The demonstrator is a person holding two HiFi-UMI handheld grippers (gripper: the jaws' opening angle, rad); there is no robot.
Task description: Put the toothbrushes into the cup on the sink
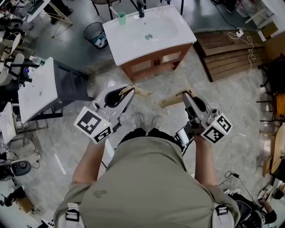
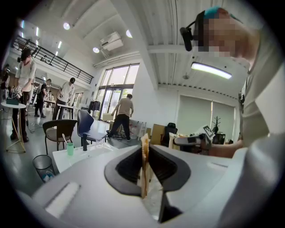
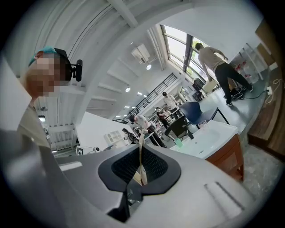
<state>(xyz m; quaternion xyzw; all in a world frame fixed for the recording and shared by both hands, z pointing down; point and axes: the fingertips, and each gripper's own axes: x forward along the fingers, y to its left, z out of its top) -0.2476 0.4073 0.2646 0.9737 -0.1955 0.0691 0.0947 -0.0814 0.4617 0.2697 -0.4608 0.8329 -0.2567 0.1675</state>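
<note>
The white sink (image 1: 133, 40) stands on a wooden cabinet ahead of me, with a green cup (image 1: 121, 18) at its back left that holds a white toothbrush. My left gripper (image 1: 130, 90) is shut on a tan toothbrush (image 1: 143, 92) that sticks out to the right. My right gripper (image 1: 183, 94) is shut on another tan toothbrush (image 1: 170, 102) that points left. Both are held well short of the sink, above the floor. In the left gripper view the toothbrush (image 2: 144, 164) stands edge-on between the jaws, cup (image 2: 70, 148) far left. The right gripper view shows its toothbrush (image 3: 141, 164) pinched likewise, cup (image 3: 178, 142) beyond.
A black faucet (image 1: 140, 9) rises at the sink's back. A mesh bin (image 1: 95, 34) stands left of the sink, a white table (image 1: 38, 89) further left, wooden pallets (image 1: 227, 51) with a white cable to the right. Several people stand far off.
</note>
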